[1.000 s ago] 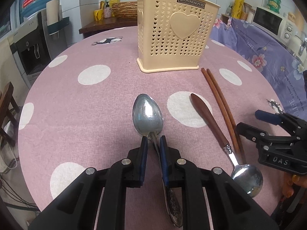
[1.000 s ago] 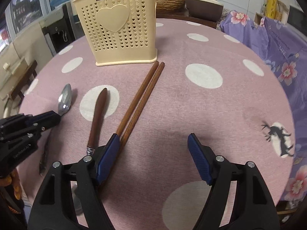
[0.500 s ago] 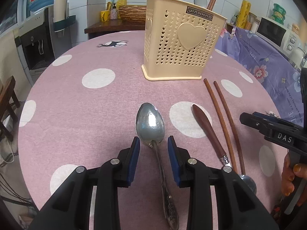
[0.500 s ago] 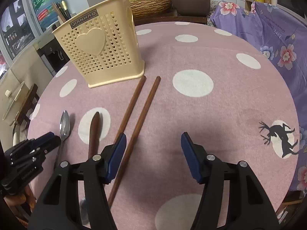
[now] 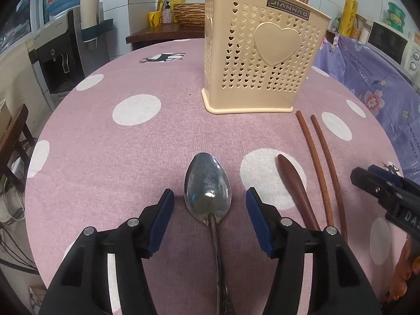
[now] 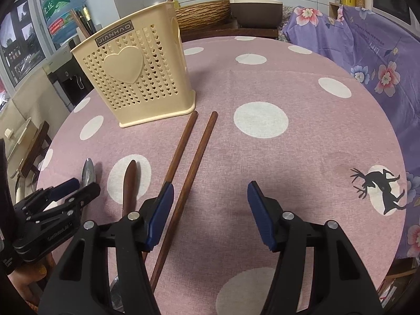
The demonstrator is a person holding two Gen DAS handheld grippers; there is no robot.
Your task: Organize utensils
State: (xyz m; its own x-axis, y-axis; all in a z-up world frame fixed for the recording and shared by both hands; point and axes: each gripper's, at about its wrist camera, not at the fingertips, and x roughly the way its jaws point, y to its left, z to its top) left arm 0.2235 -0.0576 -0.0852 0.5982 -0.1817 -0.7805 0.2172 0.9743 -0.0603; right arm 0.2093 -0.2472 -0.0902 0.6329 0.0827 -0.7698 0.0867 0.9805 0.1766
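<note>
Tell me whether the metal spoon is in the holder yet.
Out. The metal spoon lies flat on the tablecloth between the open left gripper, short of the holder.

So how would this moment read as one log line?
left gripper: open over silver metal spoon | right gripper: open, empty | cream plastic holder: upright

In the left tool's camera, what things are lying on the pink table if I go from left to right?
Metal spoon → wooden-handled spoon → the two chopsticks, side by side but apart → the right tool coming in at the edge.
</note>
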